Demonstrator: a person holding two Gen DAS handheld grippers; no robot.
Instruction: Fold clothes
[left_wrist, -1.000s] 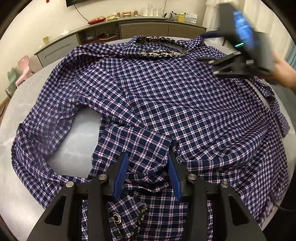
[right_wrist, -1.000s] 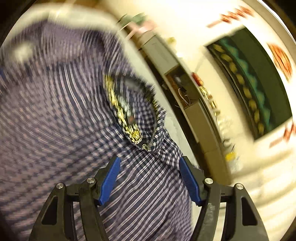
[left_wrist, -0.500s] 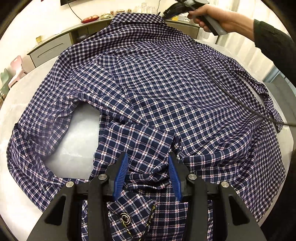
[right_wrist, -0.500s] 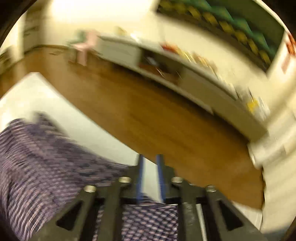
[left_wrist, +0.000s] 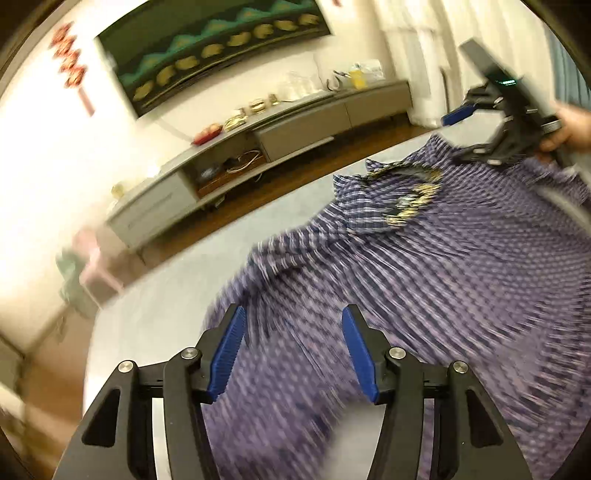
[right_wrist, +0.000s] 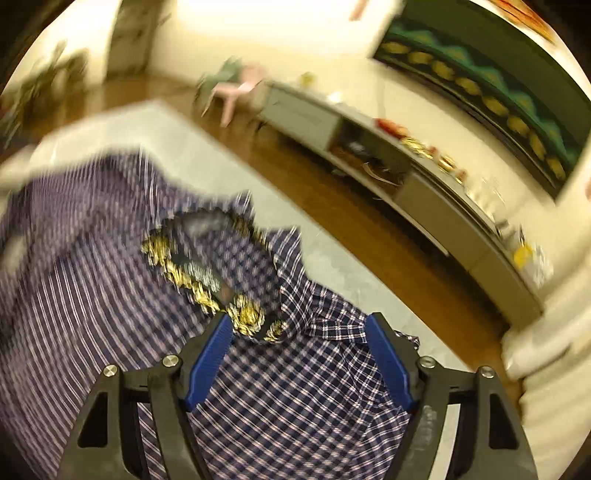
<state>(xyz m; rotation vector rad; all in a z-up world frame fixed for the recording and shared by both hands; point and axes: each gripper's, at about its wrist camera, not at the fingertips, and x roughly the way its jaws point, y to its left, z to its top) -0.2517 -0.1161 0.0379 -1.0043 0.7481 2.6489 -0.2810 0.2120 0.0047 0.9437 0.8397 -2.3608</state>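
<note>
Closest to me, my left gripper (left_wrist: 293, 352) has its jaws opening, blue pads apart, with the shirt (left_wrist: 443, 280) blurred beneath them; I can't see either pad pressing cloth. My right gripper (right_wrist: 299, 360) is also opening, jaws spread wide above the shirt (right_wrist: 288, 398) just below its collar (right_wrist: 218, 266), and nothing is pinched between the pads. From the left view I can see that right gripper (left_wrist: 476, 127) up near the far edge of the shirt, a hand (left_wrist: 569, 129) wrapped around its grip.

The shirt lies spread on the pale table (left_wrist: 155, 314), collar toward the far side, its gold-patterned lining showing. Both views are smeared, so the folds are hard for me to read.

Past the table is wood floor (right_wrist: 332, 192), then a long grey cabinet (left_wrist: 295, 129) against the wall, with a dark screen (left_wrist: 221, 48) above it and a pink chair (right_wrist: 240, 88) off to the side.
</note>
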